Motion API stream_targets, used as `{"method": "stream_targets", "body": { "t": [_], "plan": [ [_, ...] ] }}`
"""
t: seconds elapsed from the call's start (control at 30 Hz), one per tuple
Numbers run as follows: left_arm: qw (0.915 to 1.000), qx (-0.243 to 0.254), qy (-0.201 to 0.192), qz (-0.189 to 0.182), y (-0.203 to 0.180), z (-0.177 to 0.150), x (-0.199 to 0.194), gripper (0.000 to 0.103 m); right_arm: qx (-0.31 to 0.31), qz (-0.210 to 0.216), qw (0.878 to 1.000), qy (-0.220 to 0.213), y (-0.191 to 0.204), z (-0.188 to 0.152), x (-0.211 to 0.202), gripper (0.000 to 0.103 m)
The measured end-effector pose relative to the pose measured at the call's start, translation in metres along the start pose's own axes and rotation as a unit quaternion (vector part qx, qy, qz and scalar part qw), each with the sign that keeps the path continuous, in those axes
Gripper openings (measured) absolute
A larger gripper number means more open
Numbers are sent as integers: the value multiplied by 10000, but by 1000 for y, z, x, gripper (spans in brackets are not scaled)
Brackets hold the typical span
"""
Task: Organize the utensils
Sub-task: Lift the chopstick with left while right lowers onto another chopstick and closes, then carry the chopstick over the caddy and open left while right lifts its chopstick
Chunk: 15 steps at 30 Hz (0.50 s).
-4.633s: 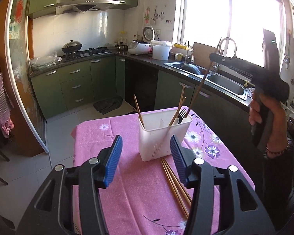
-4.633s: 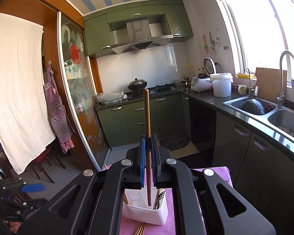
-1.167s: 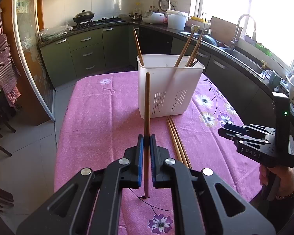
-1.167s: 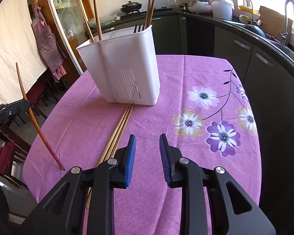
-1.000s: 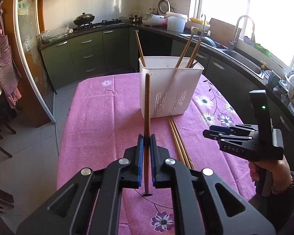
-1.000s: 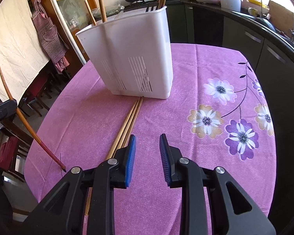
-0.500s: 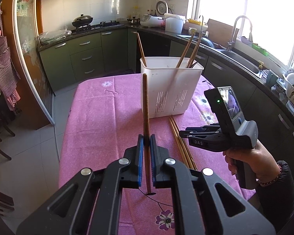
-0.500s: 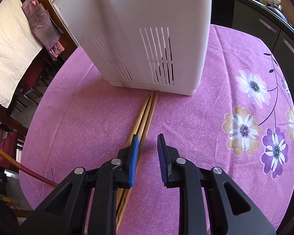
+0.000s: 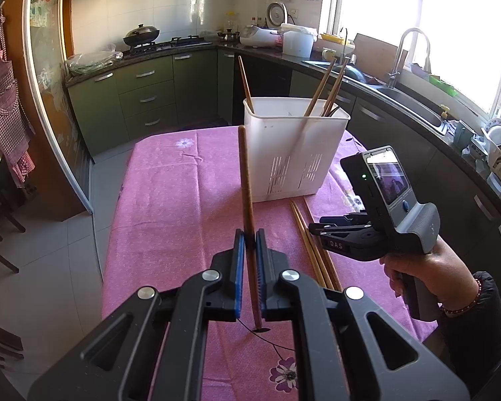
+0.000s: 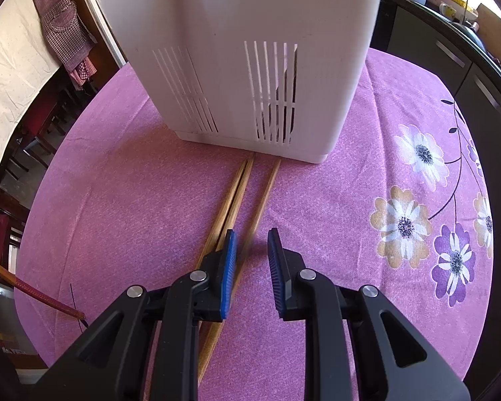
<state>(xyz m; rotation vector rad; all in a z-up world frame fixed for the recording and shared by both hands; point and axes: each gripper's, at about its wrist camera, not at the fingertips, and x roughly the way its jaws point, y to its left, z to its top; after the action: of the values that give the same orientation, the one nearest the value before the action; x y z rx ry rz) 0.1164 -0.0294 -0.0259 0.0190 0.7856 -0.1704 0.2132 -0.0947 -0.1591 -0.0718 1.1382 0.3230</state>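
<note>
My left gripper (image 9: 250, 244) is shut on a dark brown chopstick (image 9: 245, 180), which stands nearly upright with its lower tip on the pink cloth. That chopstick's lower end also shows in the right wrist view (image 10: 33, 292). A white slotted holder (image 9: 294, 153) with several chopsticks in it stands beyond. Three loose chopsticks (image 10: 240, 183) lie on the cloth in front of the holder (image 10: 250, 16). My right gripper (image 10: 250, 250) hovers low over them, open with narrow jaws. The rightmost loose chopstick (image 10: 267, 187) runs in between the pads, which do not press on it.
The table wears a pink flowered cloth (image 10: 350, 200). A hand (image 9: 424, 267) holds the right gripper (image 9: 317, 227) at the table's right side. Green kitchen cabinets, a sink and a counter lie beyond; chairs stand left of the table.
The right gripper moved forward and down over the loose chopsticks, close to the holder, and its jaws narrowed a little. The left gripper kept still with its chopstick.
</note>
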Motion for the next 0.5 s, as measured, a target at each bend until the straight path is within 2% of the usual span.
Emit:
{"method": "stream_targets", "body": {
  "t": [0.07,0.1,0.27,0.4,0.5],
  "plan": [
    [10000,-9,1,5,2,-1,0,7,-39,-86,10000,-20,7,2,4,18],
    [10000,-11,2,6,2,-1,0,7,-58,-136,9999,-29,6,1,4,13],
    [10000,-9,1,-1,2,-1,0,7,15,-48,10000,-53,-2,-4,-2,7],
    [10000,-6,4,-2,2,-1,0,7,119,88,9991,-394,-15,-11,-31,7],
    [10000,26,13,-7,4,-2,-1,7,149,196,9962,-833,-20,-19,-69,7]
  ]
}}
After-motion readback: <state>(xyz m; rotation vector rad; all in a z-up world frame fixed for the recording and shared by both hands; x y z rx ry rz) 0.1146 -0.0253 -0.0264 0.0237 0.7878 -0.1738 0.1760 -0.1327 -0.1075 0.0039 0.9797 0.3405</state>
